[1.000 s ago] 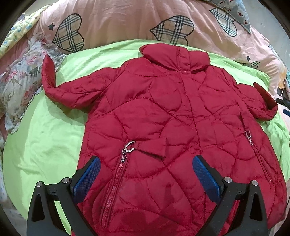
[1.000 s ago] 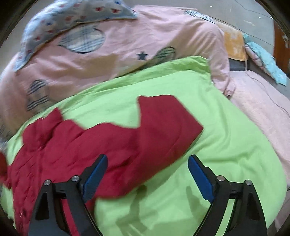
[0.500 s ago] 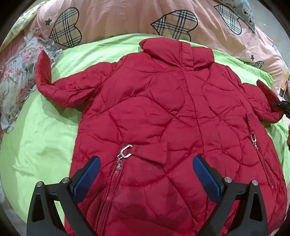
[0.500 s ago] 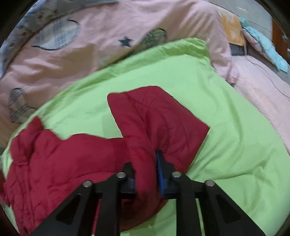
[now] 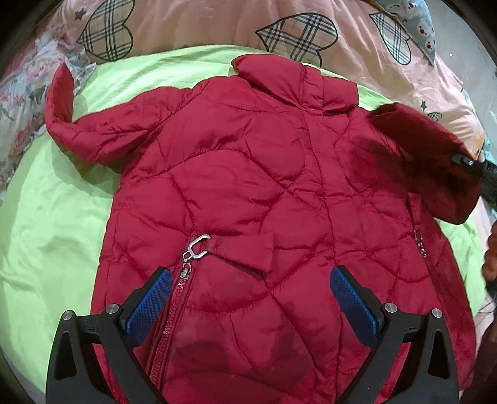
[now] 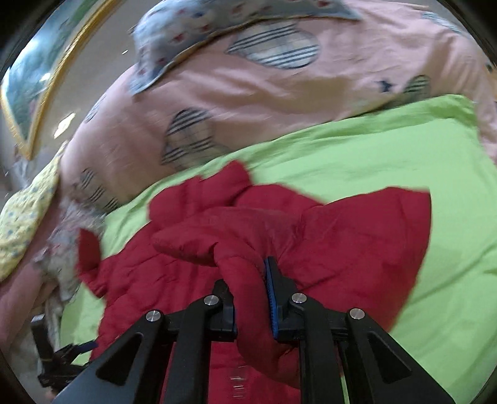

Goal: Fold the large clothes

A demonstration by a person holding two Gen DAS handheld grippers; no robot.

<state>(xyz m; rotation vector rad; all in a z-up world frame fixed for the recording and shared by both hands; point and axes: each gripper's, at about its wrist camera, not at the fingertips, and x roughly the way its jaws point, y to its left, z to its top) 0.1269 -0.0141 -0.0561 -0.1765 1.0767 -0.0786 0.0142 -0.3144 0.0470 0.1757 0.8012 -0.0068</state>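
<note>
A red quilted jacket [image 5: 248, 192] lies spread on a green sheet [image 5: 46, 233], collar away from me. My left gripper [image 5: 251, 298] is open and hovers above the jacket's lower part near a zipper pull [image 5: 198, 245]. My right gripper [image 6: 250, 298] is shut on the jacket's right sleeve [image 6: 245, 279] and holds it lifted over the jacket's body. The raised sleeve [image 5: 435, 161] also shows at the right in the left wrist view. The left sleeve [image 5: 77, 124] lies stretched out with its cuff turned up.
A pink quilt with plaid hearts [image 5: 202, 25] lies behind the jacket. Floral bedding [image 5: 18, 93] is bunched at the left. A blue patterned pillow [image 6: 217, 34] lies on the quilt. The person's hand [image 5: 490, 254] is at the right edge.
My right gripper closed on the right sleeve, then lifted and swung it left over the jacket. My left gripper stayed open and drifted slightly over the jacket.
</note>
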